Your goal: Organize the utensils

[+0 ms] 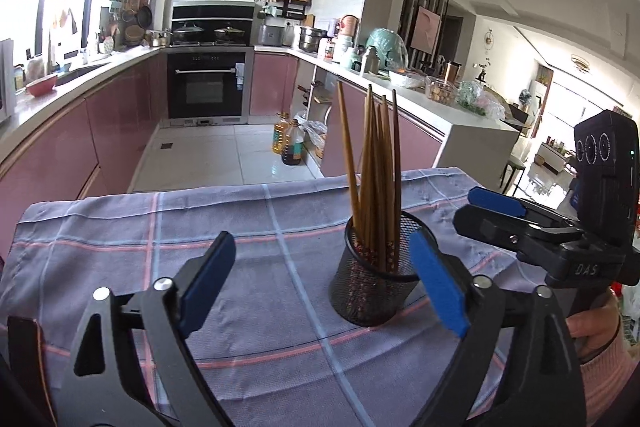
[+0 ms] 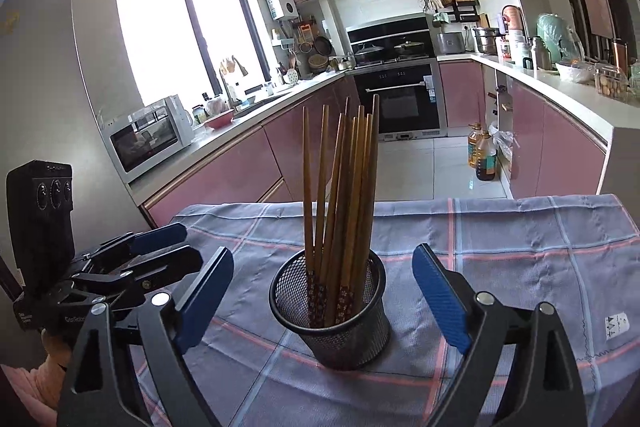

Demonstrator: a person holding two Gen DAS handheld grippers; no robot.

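While both sets of jaws stand wide apart and grip nothing, the right gripper [image 2: 323,295] frames the mesh cup [image 2: 332,315] in the lower centre of its view, the blue pads [image 2: 440,301] clear of the cup wall on either side. The left gripper [image 1: 320,287] sits with the same cup [image 1: 374,277] just inside its right-hand pad, close to it; contact cannot be confirmed. A bundle of wooden chopsticks [image 2: 344,195] stands in the cup, long axis near vertical, patterned ends down in the mesh and plain tips pointing up, fanned slightly; one stick leans off to the left of the rest. The cup stands upright on a checked cloth [image 2: 520,267] covering the table. In the right wrist view, open cloth lies to the right of the cup and a narrower strip to its left, where the left gripper [image 2: 152,259] enters from the frame's left edge. The far cloth edge runs across the middle of both views, with bare tiled floor [image 1: 208,155] beyond. In the left wrist view the right gripper [image 1: 500,211] occupies the right side, a hand [image 1: 596,323] in a pink sleeve behind it.
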